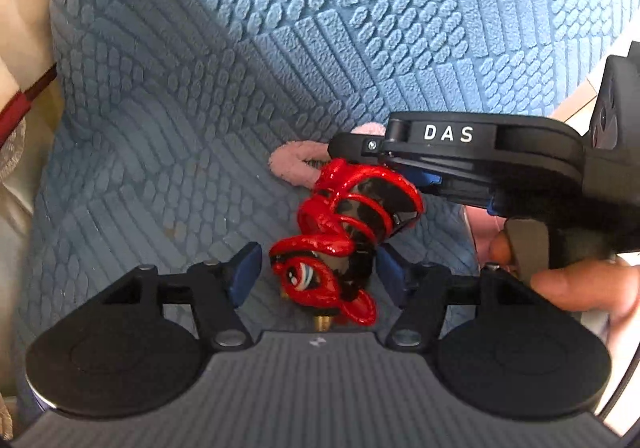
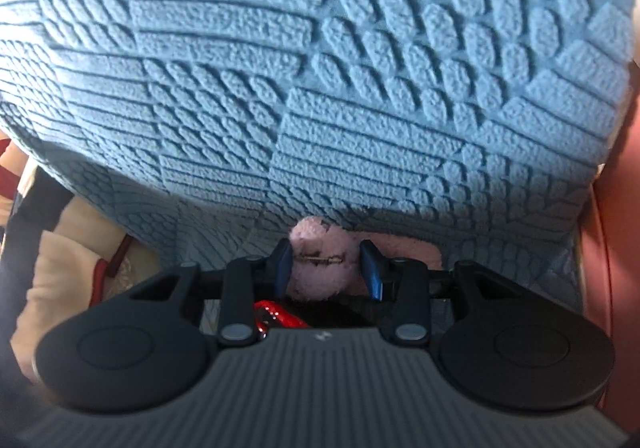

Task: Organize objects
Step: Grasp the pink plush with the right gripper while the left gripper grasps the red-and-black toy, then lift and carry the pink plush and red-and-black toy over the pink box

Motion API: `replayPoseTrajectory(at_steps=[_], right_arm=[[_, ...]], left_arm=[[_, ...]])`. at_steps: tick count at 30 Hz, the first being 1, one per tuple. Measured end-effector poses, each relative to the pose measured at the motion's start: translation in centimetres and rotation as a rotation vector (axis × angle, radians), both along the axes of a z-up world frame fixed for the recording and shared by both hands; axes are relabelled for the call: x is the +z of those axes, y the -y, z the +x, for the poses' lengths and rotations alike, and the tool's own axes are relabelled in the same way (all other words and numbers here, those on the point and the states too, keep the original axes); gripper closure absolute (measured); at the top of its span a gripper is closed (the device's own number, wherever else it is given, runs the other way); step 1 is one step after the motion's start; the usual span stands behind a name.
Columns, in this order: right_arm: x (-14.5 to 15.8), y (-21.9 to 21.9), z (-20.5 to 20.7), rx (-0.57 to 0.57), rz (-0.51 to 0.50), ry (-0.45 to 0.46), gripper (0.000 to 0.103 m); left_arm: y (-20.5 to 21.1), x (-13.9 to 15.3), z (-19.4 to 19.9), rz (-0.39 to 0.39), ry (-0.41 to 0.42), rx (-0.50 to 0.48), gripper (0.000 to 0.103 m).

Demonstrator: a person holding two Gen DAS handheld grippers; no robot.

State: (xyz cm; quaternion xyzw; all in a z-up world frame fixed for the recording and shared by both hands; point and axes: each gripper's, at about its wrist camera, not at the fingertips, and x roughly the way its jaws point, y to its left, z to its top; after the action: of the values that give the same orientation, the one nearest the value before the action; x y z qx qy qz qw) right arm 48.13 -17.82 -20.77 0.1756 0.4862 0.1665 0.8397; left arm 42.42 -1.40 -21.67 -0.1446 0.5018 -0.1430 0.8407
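Observation:
A glossy red and black toy (image 1: 344, 232) with a painted eye lies on the blue textured cover (image 1: 200, 68). My left gripper (image 1: 317, 272) straddles its near end; the right pad touches it and a thin gap shows at the left pad. A pink plush piece (image 2: 324, 272) with a small metal clip sits just beyond the toy, its loop (image 1: 290, 164) poking out. My right gripper (image 2: 326, 268) has both blue pads pressed against this plush. In the left wrist view the right gripper (image 1: 352, 152) reaches in from the right, over the toy. A red bit of the toy (image 2: 276, 318) shows under it.
The blue cover (image 2: 320, 68) rises into a padded back behind the objects. Cream fabric with red trim (image 1: 24, 108) lies to the left, also seen as cream fabric (image 2: 60, 272). Red-brown upholstery (image 2: 608, 248) borders the right. A person's hand (image 1: 580, 288) holds the right gripper's handle.

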Motion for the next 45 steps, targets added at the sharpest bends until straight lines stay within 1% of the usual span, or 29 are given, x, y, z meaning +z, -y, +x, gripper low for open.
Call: replayPoseTrajectory(at_steps=[1, 3, 6, 9, 15, 19, 23, 30, 32, 35, 36, 37, 40, 42, 45], right_arm=[[0.0, 0.1, 0.0, -0.008, 0.003, 0.000, 0.067], [0.2, 0.0, -0.2, -0.015, -0.005, -0.005, 0.067], [1.0, -1.0, -0.2, -0.021, -0.046, 0.034, 0.068], [1.8, -0.6, -0.4, -0.052, -0.057, 0.059, 0.068], [2.9, 0.4, -0.5, -0.100, -0.099, 0.065, 0.068], [2.5, 1.1, -0.3, -0.115, -0.131, 0.039, 0.068], [2.3, 1.6, -0.1, -0.122, -0.148, 0.033, 0.068], [1.9, 3.0, -0.6, -0.138, -0.146, 0.027, 0.068], [2.0, 3.1, -0.7, -0.138, -0.150, 0.026, 0.068], [1.8, 2.7, -0.9, -0.124, -0.162, 0.024, 0.068], [1.7, 2.8, -1.9, -0.121, -0.165, 0.021, 0.068], [1.7, 2.9, -2.0, -0.122, -0.163, 0.022, 0.068], [2.1, 2.9, -2.3, -0.116, -0.179, 0.040, 0.068], [2.2, 2.9, -2.5, -0.111, -0.198, 0.048, 0.068], [2.4, 3.2, -3.1, -0.108, -0.217, 0.054, 0.068]], left_arm=[[-0.1, -0.1, -0.1, -0.004, -0.003, 0.002, 0.034], [0.1, -0.3, 0.0, -0.006, -0.012, -0.003, 0.034], [0.4, -0.8, -0.1, -0.020, -0.019, -0.016, 0.034], [0.6, -0.9, -0.2, -0.015, -0.001, -0.020, 0.034], [0.7, -2.2, 0.5, -0.048, -0.027, 0.013, 0.034], [0.7, -2.0, 0.4, -0.028, -0.014, 0.030, 0.034], [0.6, -2.4, 0.6, -0.051, -0.016, 0.055, 0.034], [1.2, -2.4, 1.6, -0.033, -0.004, 0.052, 0.034], [1.2, -2.7, 1.3, -0.031, 0.003, 0.036, 0.037], [0.9, -2.4, 1.3, -0.018, 0.001, 0.054, 0.037], [0.7, -2.3, 1.3, -0.008, 0.004, 0.059, 0.037], [0.5, -2.2, 1.3, -0.002, 0.008, 0.067, 0.037], [-0.5, -1.9, 1.3, -0.012, 0.010, 0.116, 0.037], [-1.2, -1.5, 1.1, -0.018, 0.026, 0.139, 0.037], [-1.8, -1.1, 1.0, -0.013, 0.037, 0.171, 0.037]])
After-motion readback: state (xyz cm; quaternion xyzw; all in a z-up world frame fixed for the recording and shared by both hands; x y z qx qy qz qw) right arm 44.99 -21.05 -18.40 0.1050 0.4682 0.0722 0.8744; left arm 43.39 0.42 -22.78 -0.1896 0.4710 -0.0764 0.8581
